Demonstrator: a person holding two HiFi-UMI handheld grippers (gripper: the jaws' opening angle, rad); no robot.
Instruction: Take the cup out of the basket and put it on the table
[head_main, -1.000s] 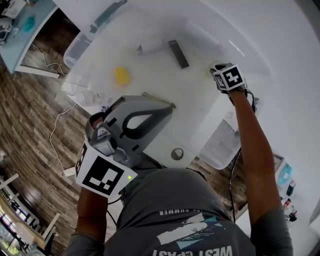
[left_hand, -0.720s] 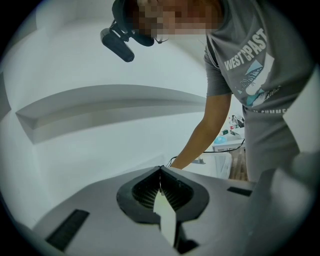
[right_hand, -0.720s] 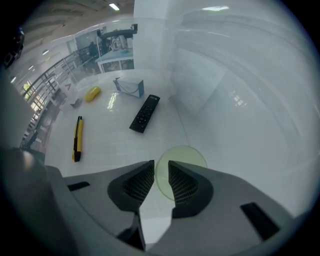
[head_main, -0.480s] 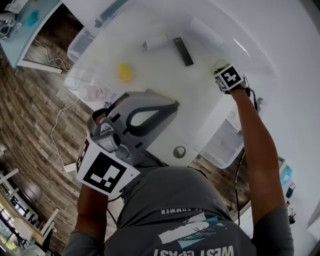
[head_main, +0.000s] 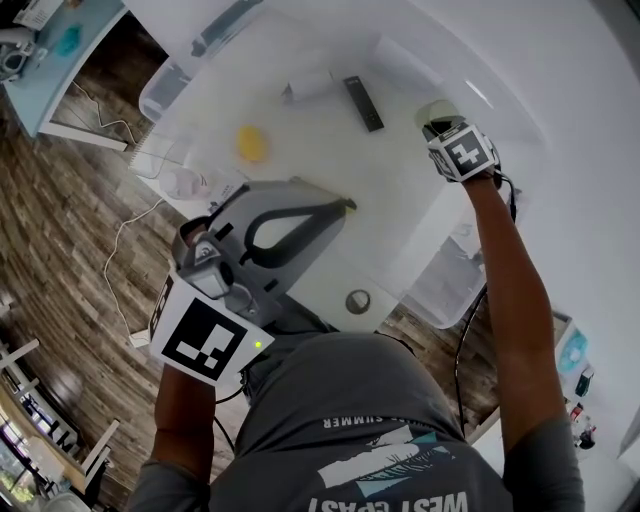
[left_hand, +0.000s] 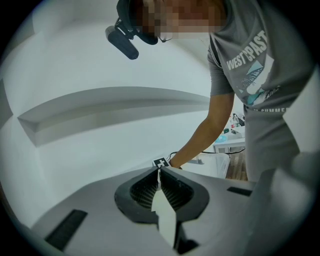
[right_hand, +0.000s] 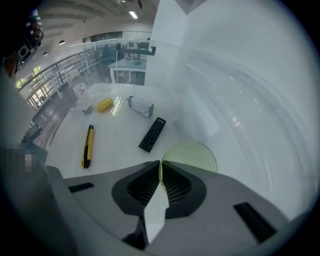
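A pale green cup (right_hand: 192, 155) sits in my right gripper (right_hand: 160, 170), which is shut on the cup's rim. In the head view the cup (head_main: 435, 110) shows just beyond the right gripper (head_main: 438, 126), over the far right part of the white table (head_main: 400, 200). Whether the cup touches the table I cannot tell. My left gripper (head_main: 340, 208) hangs near my body at the table's near edge. In its own view the left gripper (left_hand: 159, 172) points up at a white wall, shut with nothing in it.
On the table lie a black remote (right_hand: 152, 134), a yellow box cutter (right_hand: 88, 145), a yellow lump (head_main: 250, 143) and a small clear object (right_hand: 141, 106). Clear plastic bins stand beside the table at the left (head_main: 165, 85) and lower right (head_main: 445, 285).
The right gripper has shifted slightly with the cup, and more of the cup now shows beyond it. The left gripper has stayed almost where it was.
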